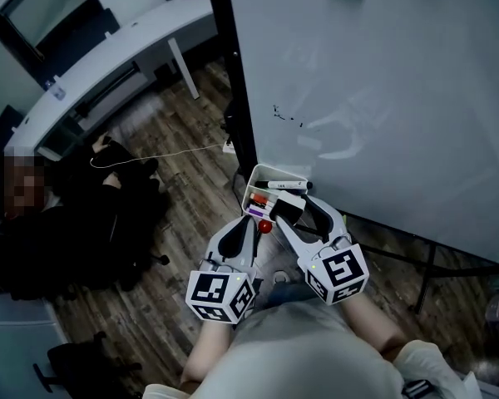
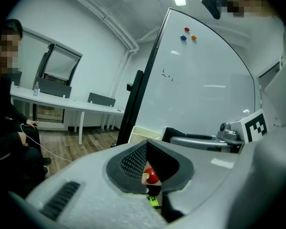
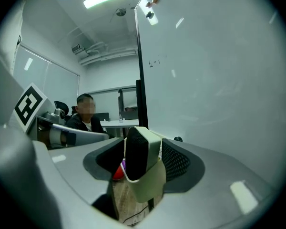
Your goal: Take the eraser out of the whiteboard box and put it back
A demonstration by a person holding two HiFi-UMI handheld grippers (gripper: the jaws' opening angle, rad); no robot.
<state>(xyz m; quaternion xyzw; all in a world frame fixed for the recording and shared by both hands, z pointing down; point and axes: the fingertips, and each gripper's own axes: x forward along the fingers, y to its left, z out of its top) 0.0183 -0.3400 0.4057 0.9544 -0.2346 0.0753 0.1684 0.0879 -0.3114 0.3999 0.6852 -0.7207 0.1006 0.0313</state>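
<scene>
The cream whiteboard box (image 1: 262,173) hangs at the whiteboard's lower left corner, with a marker (image 1: 280,185) lying in it. The eraser (image 1: 288,209), white-backed with a black felt face, stands upright at the box's near end. In the right gripper view the eraser (image 3: 140,151) sticks up out of the box corner (image 3: 145,192) between the jaws of my right gripper (image 1: 293,209). Those jaws are spread wide, with a gap showing on the felt side. My left gripper (image 1: 251,221) is beside it on the left, jaws together, tips close to a small red ball (image 1: 266,225).
The whiteboard (image 1: 382,81) fills the upper right, on a black post (image 1: 237,81) with a stand leg (image 1: 432,264) behind my right arm. A person (image 1: 66,214) sits at the left on the wood floor side, near a white desk (image 1: 108,56). A thin cable (image 1: 166,152) runs across the floor.
</scene>
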